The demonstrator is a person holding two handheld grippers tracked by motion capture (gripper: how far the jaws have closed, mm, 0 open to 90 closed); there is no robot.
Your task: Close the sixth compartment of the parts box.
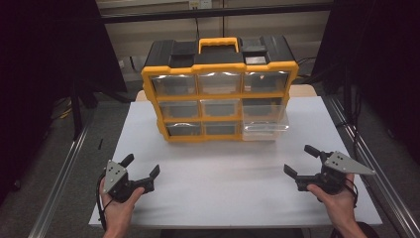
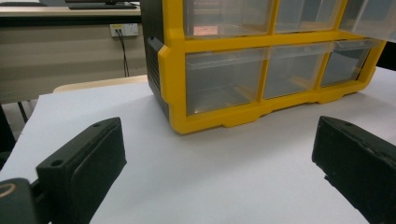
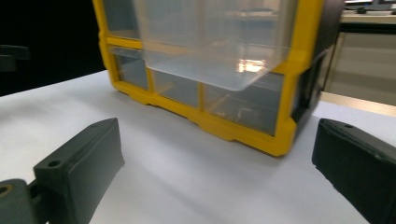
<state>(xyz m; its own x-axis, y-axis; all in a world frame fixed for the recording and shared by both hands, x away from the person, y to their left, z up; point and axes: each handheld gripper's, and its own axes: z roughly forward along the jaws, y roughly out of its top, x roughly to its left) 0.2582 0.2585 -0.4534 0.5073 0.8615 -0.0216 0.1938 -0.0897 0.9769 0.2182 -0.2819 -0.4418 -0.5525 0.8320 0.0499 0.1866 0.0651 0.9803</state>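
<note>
A white table carries a yellow-and-black organizer of clear drawers, three rows by three. Its middle-right drawer juts out, pulled partway (the others sit flush). Well in front of the organizer, left gripper and right gripper hover, jaws spread wide, holding nothing.

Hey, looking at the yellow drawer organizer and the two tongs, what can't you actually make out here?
- Drawer contents: organizer too small and glare-struck in the high view; murky plastic in both gripper views.
- Pulled-out drawer: top cut off by the frame edge.
- Left tongs and right tongs: bodies partly covered by hands.
</note>
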